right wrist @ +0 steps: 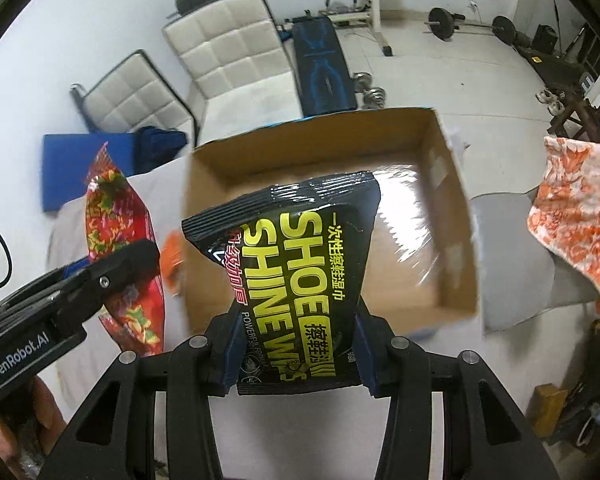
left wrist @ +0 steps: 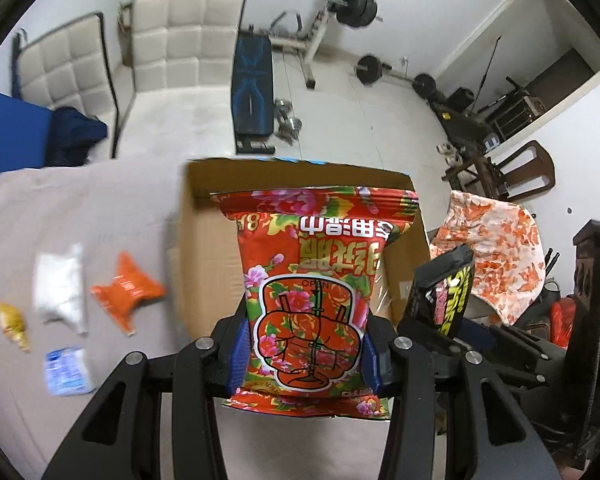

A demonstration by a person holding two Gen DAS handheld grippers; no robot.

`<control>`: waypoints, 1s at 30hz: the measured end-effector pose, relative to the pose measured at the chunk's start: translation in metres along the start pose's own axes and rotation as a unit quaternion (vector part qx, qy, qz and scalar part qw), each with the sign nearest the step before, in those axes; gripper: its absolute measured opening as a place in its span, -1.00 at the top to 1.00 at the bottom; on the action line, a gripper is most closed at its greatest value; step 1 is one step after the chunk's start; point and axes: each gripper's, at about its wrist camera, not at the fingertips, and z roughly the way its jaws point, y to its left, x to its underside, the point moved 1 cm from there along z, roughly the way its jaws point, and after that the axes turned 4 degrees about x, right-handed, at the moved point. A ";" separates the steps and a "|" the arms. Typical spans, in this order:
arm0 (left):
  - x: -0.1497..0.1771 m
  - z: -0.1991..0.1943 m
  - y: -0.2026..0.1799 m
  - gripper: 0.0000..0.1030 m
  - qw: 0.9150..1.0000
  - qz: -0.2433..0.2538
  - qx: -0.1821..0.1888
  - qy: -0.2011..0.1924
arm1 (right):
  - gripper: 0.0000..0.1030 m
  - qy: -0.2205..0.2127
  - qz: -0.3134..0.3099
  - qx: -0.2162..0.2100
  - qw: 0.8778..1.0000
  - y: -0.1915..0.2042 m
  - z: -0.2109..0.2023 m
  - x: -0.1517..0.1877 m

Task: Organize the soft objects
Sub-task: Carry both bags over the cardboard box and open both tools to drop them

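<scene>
My left gripper (left wrist: 305, 354) is shut on a red floral wipes pack (left wrist: 312, 280), held above the near edge of an open cardboard box (left wrist: 204, 248). My right gripper (right wrist: 294, 350) is shut on a black shoe shine wipes pack (right wrist: 300, 264), held above the same box (right wrist: 440, 216), whose bottom shows nothing inside. The red pack (right wrist: 120, 248) and left gripper show at the left of the right wrist view. The black pack (left wrist: 454, 300) shows at the right of the left wrist view.
On the grey cloth (left wrist: 60, 208) left of the box lie an orange packet (left wrist: 126, 292), a white pack (left wrist: 62, 288), a yellow item (left wrist: 14, 322) and a blue-white pack (left wrist: 66, 372). An orange-white patterned cloth (right wrist: 580, 216) hangs at the right. Chairs and gym gear stand behind.
</scene>
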 end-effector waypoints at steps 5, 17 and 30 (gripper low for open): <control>-0.025 0.078 -0.005 0.18 0.998 -0.033 0.009 0.049 | 0.05 0.030 -0.004 0.018 0.999 -0.043 0.054 -0.055; -0.049 0.190 0.006 0.18 0.990 -0.075 0.012 0.123 | 0.05 0.098 -0.029 0.052 0.993 -0.062 0.206 -0.122; -0.056 0.197 0.002 0.12 0.989 -0.070 -0.008 0.131 | -0.05 0.106 -0.033 0.062 0.992 -0.056 0.232 -0.142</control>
